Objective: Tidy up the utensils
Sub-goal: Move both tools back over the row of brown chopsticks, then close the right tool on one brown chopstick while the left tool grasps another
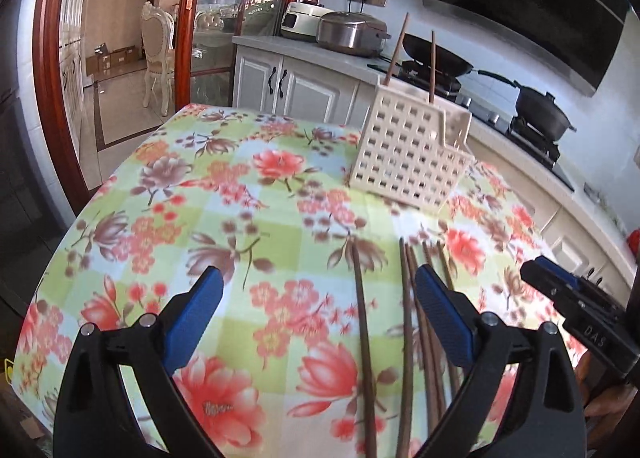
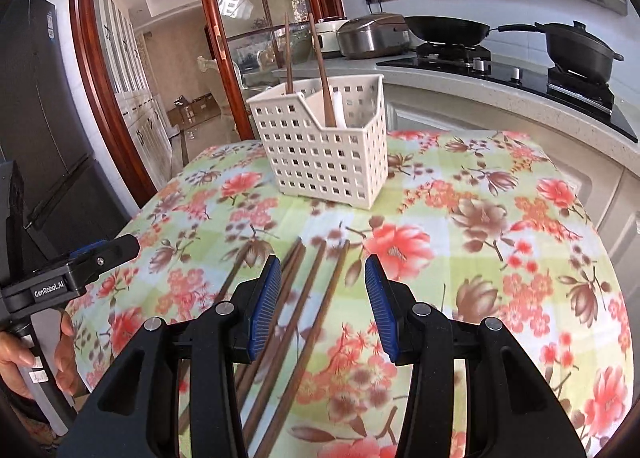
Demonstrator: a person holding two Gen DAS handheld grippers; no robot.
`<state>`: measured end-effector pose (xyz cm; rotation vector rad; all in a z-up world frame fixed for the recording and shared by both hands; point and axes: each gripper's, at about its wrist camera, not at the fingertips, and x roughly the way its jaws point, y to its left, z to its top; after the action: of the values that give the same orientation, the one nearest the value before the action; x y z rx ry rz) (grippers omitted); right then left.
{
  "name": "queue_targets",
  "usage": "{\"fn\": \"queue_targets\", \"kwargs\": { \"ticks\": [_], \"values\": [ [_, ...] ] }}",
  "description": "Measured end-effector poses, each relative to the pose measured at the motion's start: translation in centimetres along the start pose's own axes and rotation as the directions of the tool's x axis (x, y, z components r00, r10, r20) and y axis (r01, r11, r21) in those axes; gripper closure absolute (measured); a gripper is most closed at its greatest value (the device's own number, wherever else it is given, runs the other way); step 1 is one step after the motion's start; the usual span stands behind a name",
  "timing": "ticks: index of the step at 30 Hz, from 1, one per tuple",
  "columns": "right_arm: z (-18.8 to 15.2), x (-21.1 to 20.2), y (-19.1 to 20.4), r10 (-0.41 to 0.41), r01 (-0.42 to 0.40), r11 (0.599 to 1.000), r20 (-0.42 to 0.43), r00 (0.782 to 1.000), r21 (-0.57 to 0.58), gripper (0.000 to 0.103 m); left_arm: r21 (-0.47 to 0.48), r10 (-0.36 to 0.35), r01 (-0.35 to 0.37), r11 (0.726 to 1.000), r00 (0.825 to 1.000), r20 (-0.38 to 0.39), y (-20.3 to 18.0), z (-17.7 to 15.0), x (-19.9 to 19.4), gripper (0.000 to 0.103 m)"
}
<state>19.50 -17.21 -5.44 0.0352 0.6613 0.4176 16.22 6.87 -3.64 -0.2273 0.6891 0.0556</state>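
On the flowered surface (image 2: 500,218), the white slotted utensil basket (image 2: 324,154) already holds two chopsticks, and the loose chopsticks (image 2: 308,298) lie nearer than it, under the half-open, empty right tongs (image 2: 320,300), best closed on one stick, beside the wide-open, empty left tongs (image 1: 320,310).

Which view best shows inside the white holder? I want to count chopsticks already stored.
The right wrist view: it looks over the white holder's rim, showing two chopsticks standing inside. The left wrist view shows its perforated side, only sticks protruding above.
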Motion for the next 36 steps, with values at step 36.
{"fn": "queue_targets", "kwargs": {
  "ticks": [36],
  "values": [
    [-1.4, 10.2, 2.6, -0.204, 0.176, 0.975, -0.237, 0.95, -0.135, 0.095, 0.127, 0.098, -0.092, 0.988, 0.994, -0.047, -0.1, -3.1, 2.7, 0.01]
  ]
}}
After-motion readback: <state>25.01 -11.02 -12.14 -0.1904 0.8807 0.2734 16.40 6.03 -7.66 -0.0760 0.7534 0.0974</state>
